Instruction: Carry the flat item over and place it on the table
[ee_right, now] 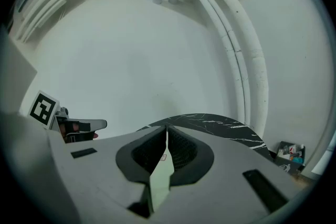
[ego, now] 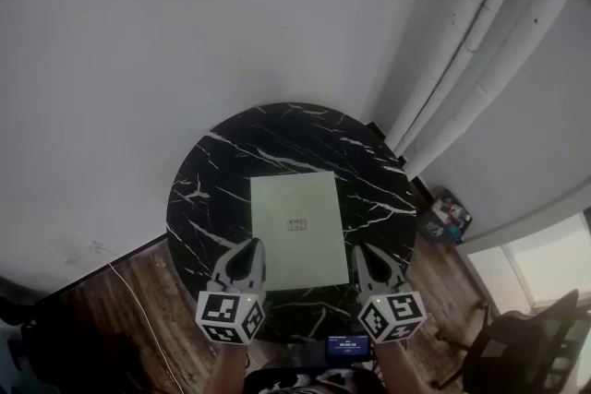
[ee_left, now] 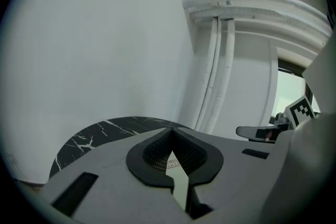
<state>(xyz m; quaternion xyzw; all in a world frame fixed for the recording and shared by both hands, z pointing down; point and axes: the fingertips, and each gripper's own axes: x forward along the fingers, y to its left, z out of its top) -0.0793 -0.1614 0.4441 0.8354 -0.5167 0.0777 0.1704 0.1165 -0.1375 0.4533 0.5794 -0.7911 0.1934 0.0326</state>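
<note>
The flat item is a pale green rectangular sheet with a small label at its middle, lying over the centre of a round black marble table. My left gripper is shut on its near left corner. My right gripper is shut on its near right corner. In the left gripper view the thin sheet runs between the closed pads. The right gripper view shows the sheet pinched the same way. Whether the sheet rests on the tabletop or hovers just over it cannot be told.
A white wall stands behind the table, with thick white pipes running down at the right. A small pile of clutter lies on the wooden floor beside the table. A dark chair stands at the lower right. A phone sits at the near edge.
</note>
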